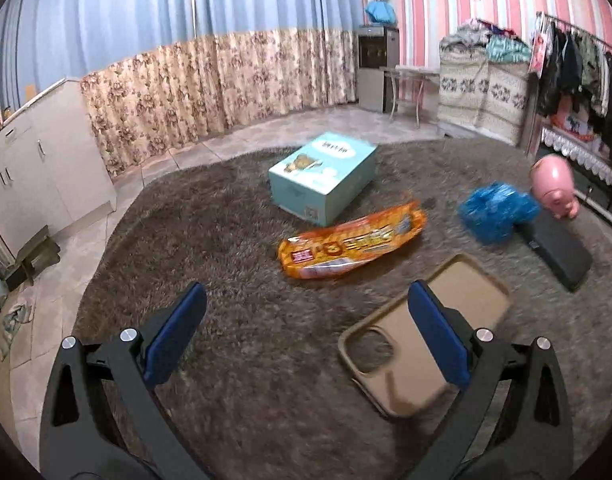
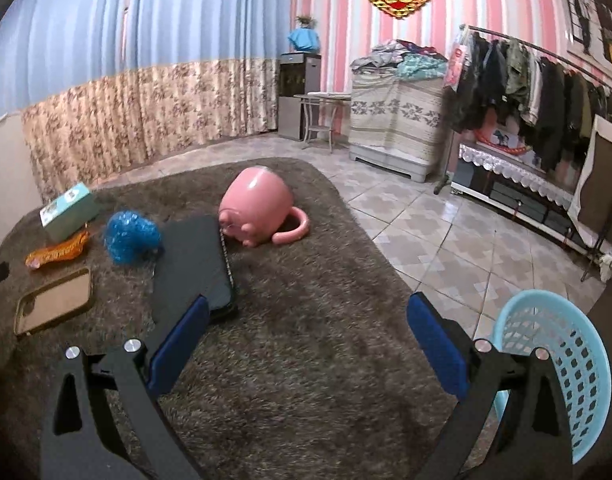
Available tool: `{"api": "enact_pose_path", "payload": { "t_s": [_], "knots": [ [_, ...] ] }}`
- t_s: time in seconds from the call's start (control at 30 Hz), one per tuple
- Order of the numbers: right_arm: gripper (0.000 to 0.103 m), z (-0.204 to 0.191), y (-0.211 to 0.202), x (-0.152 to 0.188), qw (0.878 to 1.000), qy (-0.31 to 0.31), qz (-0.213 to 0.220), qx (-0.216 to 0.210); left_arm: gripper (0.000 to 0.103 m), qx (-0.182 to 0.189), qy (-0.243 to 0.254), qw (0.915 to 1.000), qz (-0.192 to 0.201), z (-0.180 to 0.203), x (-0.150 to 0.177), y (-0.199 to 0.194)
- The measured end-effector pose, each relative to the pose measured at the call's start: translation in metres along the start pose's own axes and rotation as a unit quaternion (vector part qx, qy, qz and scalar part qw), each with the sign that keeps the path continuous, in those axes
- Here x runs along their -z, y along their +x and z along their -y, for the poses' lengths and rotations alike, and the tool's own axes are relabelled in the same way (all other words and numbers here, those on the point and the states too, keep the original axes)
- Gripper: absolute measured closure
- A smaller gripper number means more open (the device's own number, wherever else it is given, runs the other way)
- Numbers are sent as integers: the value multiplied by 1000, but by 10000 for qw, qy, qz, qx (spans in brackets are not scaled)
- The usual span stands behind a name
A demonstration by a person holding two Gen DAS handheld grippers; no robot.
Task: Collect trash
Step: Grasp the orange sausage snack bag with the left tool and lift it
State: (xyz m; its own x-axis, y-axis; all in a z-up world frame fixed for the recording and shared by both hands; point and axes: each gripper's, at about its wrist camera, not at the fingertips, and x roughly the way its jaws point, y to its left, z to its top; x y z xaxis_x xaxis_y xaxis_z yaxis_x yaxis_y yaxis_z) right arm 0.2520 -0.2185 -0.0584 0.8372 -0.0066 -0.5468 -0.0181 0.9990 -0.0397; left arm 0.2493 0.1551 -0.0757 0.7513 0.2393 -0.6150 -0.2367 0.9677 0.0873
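Note:
An orange snack wrapper (image 1: 351, 242) (image 2: 58, 253) lies flat on the brown shag rug (image 1: 234, 320), ahead of my left gripper (image 1: 306, 332), which hangs open above the rug with nothing between its fingers. A crumpled blue plastic bag (image 1: 495, 212) (image 2: 132, 238) sits to the wrapper's right. A teal carton (image 1: 323, 176) (image 2: 68, 210) lies behind the wrapper. My right gripper (image 2: 307, 340) is open over bare rug. A light blue plastic basket (image 2: 561, 364) stands at the rug's right edge, beside the right finger.
A tan phone case (image 1: 421, 332) (image 2: 54, 300) lies under the left gripper's right finger. A dark phone or tablet (image 1: 557, 250) (image 2: 192, 264) and a tipped pink pig mug (image 1: 553, 186) (image 2: 258, 210) lie on the rug. White cabinets (image 1: 38, 168), curtains, a clothes rack (image 2: 537, 92) and tiled floor surround it.

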Motion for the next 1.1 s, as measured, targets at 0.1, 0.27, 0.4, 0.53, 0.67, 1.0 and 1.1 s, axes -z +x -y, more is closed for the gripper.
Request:
{"api": "enact_pose_path", "payload": {
  "t_s": [0.1,0.27,0.4,0.53,0.67,1.0,1.1],
  "knots": [
    [6,-7,5,2,9998,-155,-77,-9,6,75,-12,9998,-189,-3,-3,20],
    [6,-14,12,1,9993,-310,-170,-122,6,183,231,9992,-274,10,-6,41],
    [6,-22,17,1,9984,-475,-232,-217,7,171,507,9982,-287,21,-10,56],
    [6,-28,22,1,9972,-602,-333,-285,11,325,515,9978,-253,22,-17,64],
    [6,-33,27,-4,9970,-543,-384,-385,27,643,516,9956,-455,23,-16,73],
    [6,-71,44,-32,9948,-623,-316,-735,63,1069,368,9921,-537,17,-12,76],
    [6,-94,54,-44,9927,-709,-293,-935,63,1132,209,9921,-504,12,-11,75]
  ]
}}
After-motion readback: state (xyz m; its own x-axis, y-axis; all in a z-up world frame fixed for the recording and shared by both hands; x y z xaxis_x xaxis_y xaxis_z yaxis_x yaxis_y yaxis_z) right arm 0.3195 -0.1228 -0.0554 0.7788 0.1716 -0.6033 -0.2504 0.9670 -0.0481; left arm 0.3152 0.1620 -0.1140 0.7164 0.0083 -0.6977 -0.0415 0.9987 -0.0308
